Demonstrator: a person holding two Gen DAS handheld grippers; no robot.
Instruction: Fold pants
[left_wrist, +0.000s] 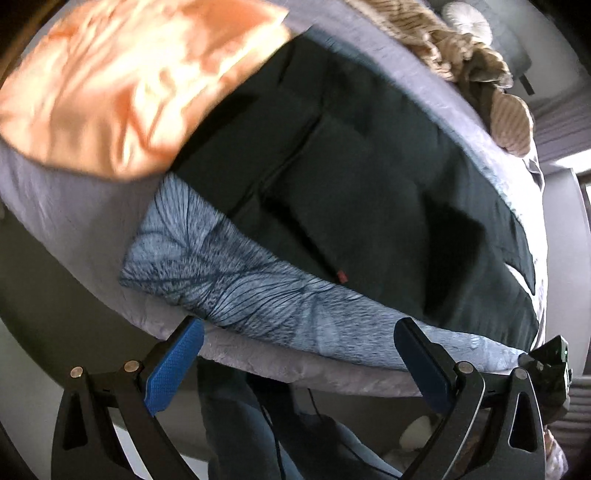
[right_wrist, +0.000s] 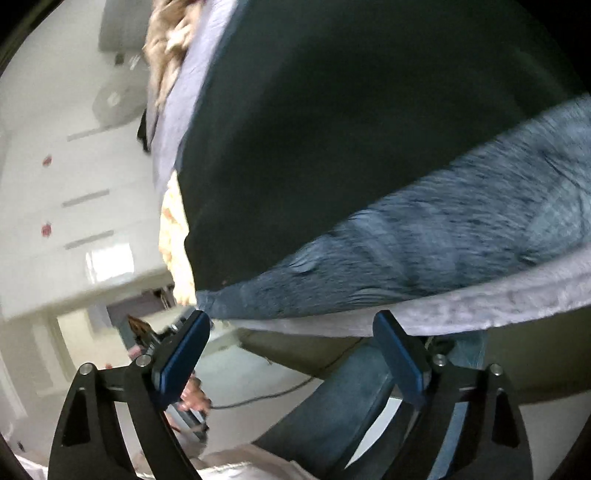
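Dark pants (left_wrist: 351, 192) lie spread flat on a bed with a lavender cover (left_wrist: 74, 199); a small red tag (left_wrist: 341, 276) shows on them. In the right wrist view the pants (right_wrist: 332, 129) fill the upper frame. My left gripper (left_wrist: 299, 362) is open and empty, hovering at the bed's near edge, above a blue patterned cloth (left_wrist: 236, 273). My right gripper (right_wrist: 291, 354) is open and empty, just off the bed's edge below the same cloth (right_wrist: 424, 240).
An orange satin pillow (left_wrist: 122, 81) lies at the far left, partly over the pants. A tan knitted blanket (left_wrist: 454, 48) sits at the far side. A person's jeans-clad legs (right_wrist: 332, 413) and a cable (right_wrist: 266, 395) are below the bed edge. A white wardrobe (right_wrist: 74, 184) stands left.
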